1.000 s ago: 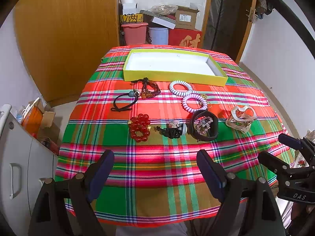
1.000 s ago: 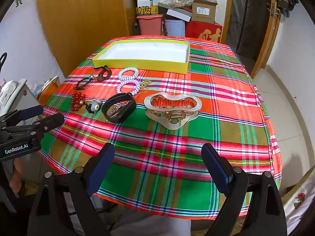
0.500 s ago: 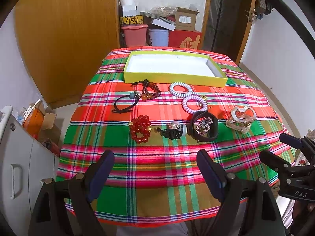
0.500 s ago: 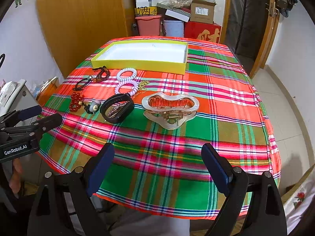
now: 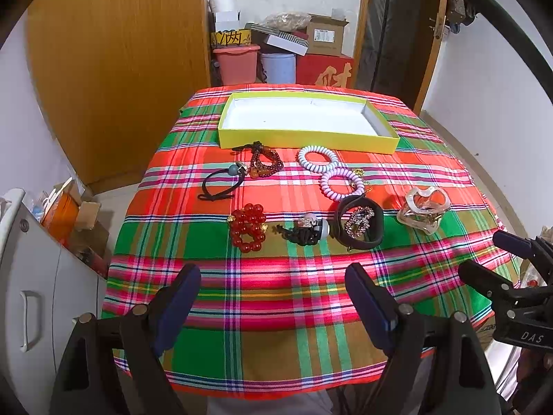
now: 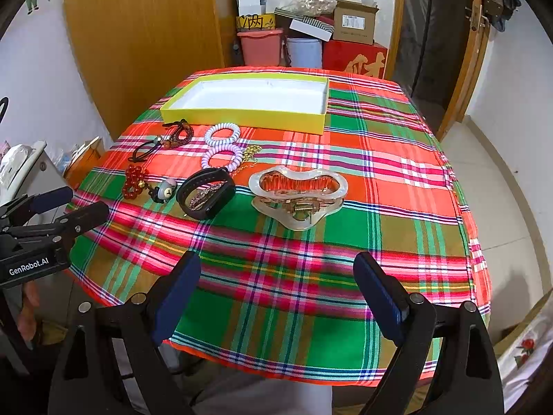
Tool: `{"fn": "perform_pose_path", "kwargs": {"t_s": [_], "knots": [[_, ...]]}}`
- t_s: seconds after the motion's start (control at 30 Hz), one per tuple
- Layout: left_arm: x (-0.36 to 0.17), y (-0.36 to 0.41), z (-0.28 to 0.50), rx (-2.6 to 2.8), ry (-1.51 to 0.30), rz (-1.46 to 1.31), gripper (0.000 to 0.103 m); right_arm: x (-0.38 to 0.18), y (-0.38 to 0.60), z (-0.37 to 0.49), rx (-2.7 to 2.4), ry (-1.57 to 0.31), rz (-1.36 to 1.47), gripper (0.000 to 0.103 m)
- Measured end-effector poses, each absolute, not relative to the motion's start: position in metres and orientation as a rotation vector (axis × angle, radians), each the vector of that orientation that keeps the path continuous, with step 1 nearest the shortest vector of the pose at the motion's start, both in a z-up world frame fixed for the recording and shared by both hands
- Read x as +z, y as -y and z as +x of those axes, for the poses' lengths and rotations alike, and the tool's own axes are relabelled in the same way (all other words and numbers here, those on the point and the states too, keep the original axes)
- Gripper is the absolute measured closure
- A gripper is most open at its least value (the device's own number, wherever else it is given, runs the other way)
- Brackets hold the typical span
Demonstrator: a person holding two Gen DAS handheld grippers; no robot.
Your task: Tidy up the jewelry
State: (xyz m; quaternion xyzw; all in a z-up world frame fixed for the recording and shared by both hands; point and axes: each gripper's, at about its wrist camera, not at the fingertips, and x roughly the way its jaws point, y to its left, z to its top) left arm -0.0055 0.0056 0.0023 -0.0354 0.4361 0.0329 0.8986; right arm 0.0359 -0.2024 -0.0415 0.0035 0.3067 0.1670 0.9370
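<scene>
Tablecloth (image 5: 276, 297) plaid: red, green, pink, orange, olive-brown with thin white/blue lines; tray (image 5: 304, 139) yellow walls, white inside; bead bracelet (image 5: 247, 227) glossy red; two coil bands, white (image 5: 317, 159) and lilac (image 5: 342, 184); hair tie (image 5: 217, 188) black; wristband (image 6: 205, 196) black; claw clip (image 6: 299, 197) clear beige; gripper pads (image 6: 174, 295) dark navy

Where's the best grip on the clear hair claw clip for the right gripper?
Judging by its pose, take the clear hair claw clip across its short axis, near and far walls, at the narrow waist above the spring hinge. It lies long side left-right, straight ahead of the right gripper, whose fingers stand open. Come from above; the black band lies close on its left.
</scene>
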Motion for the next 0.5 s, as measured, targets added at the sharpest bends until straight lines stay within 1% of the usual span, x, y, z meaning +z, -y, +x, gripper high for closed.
{"fn": "perform_pose_path", "kwargs": {"t_s": [0.37, 0.5], "knots": [[-0.006, -0.018, 0.000, 0.065, -0.900, -0.130, 0.018, -0.039, 0.202, 0.039, 0.364, -0.602, 0.009, 0.013], [-0.013, -0.024, 0.008, 0.064, -0.905, -0.150, 0.020, -0.038, 0.203, 0.046, 0.356, -0.603, 0.010, 0.013]]}}
